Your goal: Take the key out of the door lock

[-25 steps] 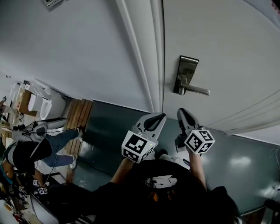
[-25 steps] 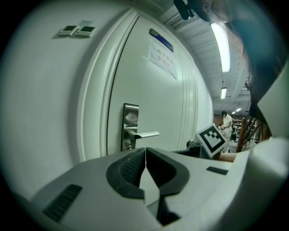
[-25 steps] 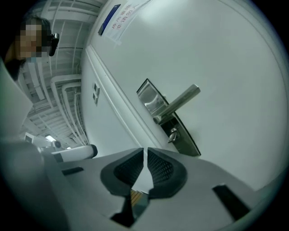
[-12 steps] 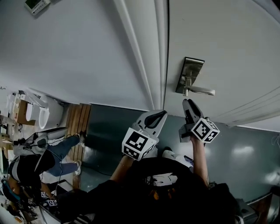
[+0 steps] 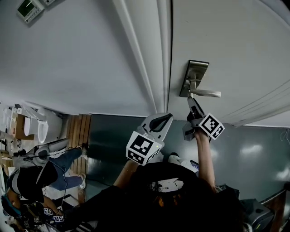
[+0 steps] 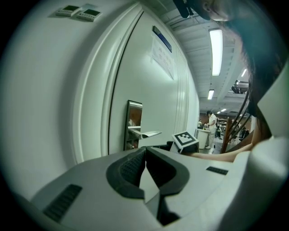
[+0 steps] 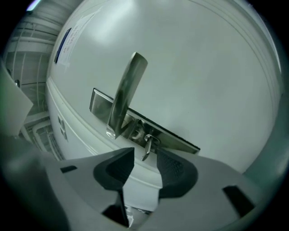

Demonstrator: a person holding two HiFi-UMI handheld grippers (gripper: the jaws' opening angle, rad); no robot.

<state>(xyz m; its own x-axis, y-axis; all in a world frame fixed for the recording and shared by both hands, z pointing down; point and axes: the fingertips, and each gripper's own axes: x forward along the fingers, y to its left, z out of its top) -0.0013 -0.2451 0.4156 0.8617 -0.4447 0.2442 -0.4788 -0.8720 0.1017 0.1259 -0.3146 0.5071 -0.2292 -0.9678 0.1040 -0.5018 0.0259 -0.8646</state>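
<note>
A small metal key (image 7: 147, 146) sticks out of the steel lock plate (image 7: 180, 140) on the white door, just below the lever handle (image 7: 126, 92). My right gripper (image 7: 145, 159) is up close to it. Its jaws are opening, with the key in the gap between the two pads and neither pad pressing on it. In the head view the right gripper (image 5: 192, 102) points up at the lock plate (image 5: 195, 74), right under the handle (image 5: 206, 94). My left gripper (image 5: 159, 122) hangs lower and left of the door's edge, shut and holding nothing.
The white door frame (image 5: 154, 54) runs left of the lock. A wall control panel (image 5: 28, 9) is at the top left. A seated person (image 5: 41, 167) and a slatted wooden bench (image 5: 79, 131) are far left on the dark floor (image 5: 253, 154).
My right gripper has risen from below the handle up to the lock plate. Its jaws have gone from shut to open. The left gripper has barely moved.
</note>
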